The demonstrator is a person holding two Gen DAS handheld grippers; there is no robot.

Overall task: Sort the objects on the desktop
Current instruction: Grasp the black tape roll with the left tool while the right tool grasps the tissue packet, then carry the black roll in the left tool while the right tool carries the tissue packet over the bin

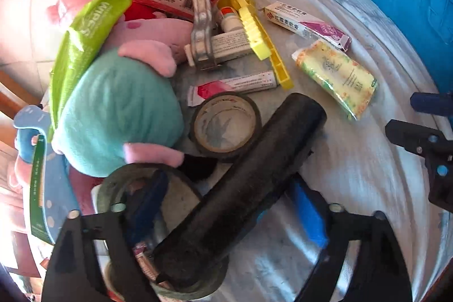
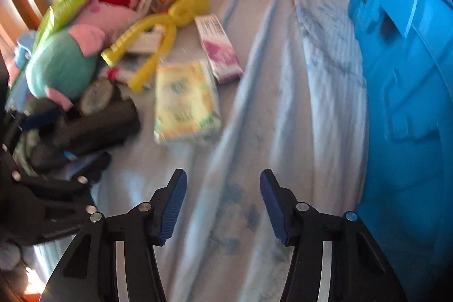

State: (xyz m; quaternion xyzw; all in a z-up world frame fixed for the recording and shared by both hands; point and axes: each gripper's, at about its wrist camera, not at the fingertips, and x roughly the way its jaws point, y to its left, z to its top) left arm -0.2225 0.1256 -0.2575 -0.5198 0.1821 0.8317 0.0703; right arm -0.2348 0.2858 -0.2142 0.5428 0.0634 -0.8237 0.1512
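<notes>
Your left claw (image 1: 226, 205) has the black cylinder (image 1: 246, 183) between its blue pads (image 1: 308, 217); the tube is matte, dusty and long, and it lies slanting across the claw, but you cannot tell whether the pads press on it. Just ahead of it lies a roll of black tape (image 1: 225, 125), and to its left the teal and pink plush toy (image 1: 119, 112). Your right claw (image 2: 223, 205) is spread and holds nothing over the pale blue cloth (image 2: 283, 75) on the worktop; the yellow tissue pack (image 2: 187, 101) lies ahead of it, a little to the left.
</notes>
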